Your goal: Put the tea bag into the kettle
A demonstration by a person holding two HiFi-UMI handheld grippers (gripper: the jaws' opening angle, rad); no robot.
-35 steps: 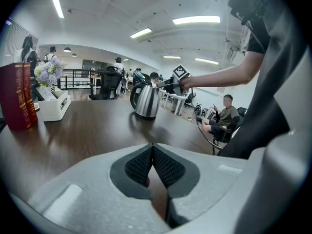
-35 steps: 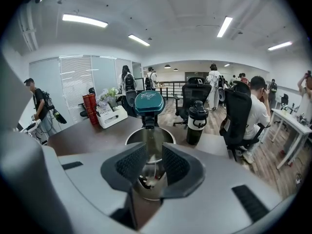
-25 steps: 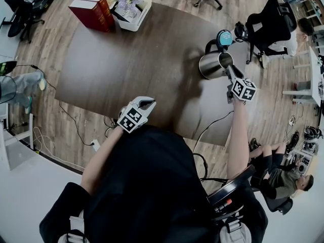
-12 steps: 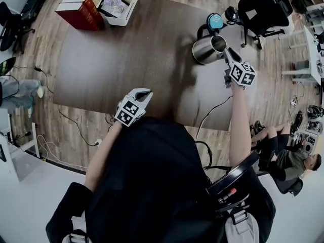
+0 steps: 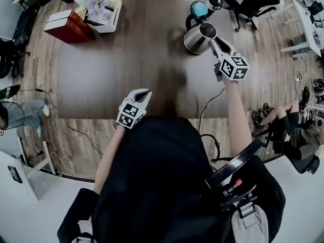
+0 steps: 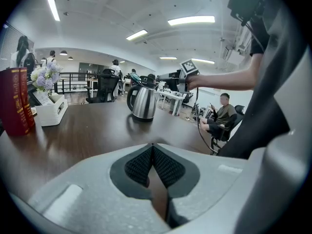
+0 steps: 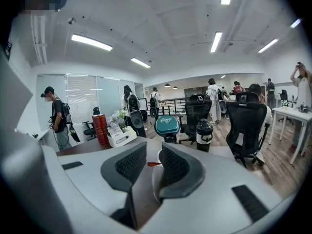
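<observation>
the right gripper [image 7: 152,150] has its pads [image 7: 129,164] closed only part-way, on the tea bag [image 7: 156,179] — a pale piece with a scrap of red at its top, lying against the pad on the right of the frame. in the head view this gripper hangs at the near rim of the steel kettle [image 5: 197,38], upper right on the brown table [image 5: 126,49]. the left gripper [image 6: 152,147] sits at the table's near edge, lower centre — its ribbed pads [image 6: 139,165] meet at the tips and hold nothing.
</observation>
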